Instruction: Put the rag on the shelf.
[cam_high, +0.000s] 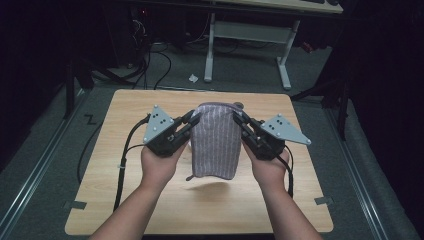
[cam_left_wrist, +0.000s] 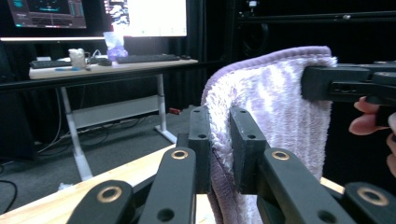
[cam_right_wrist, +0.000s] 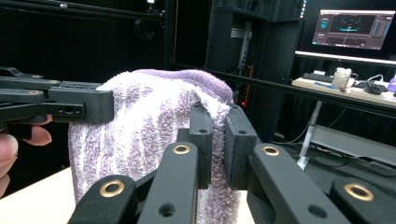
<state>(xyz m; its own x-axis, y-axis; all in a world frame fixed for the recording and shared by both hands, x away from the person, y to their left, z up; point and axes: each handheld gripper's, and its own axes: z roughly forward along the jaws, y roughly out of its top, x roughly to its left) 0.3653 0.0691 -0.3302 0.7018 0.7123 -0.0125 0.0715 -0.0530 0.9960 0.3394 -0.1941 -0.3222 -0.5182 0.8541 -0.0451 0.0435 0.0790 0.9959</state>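
With the left gripper (cam_high: 196, 119) and right gripper (cam_high: 237, 118) each clamped on a top corner, the purple striped terry towel (cam_high: 215, 140) hangs clear above the wooden table's (cam_high: 125, 200) middle: pickup done, folding or laying down probably left.

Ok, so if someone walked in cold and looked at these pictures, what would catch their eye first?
Probably the purple striped towel, held up above the middle of the wooden table so its lower edge hangs clear. The left gripper and the right gripper each pinch a top corner of it. Beyond the table, lit monitors glow over a desk in the dark room.
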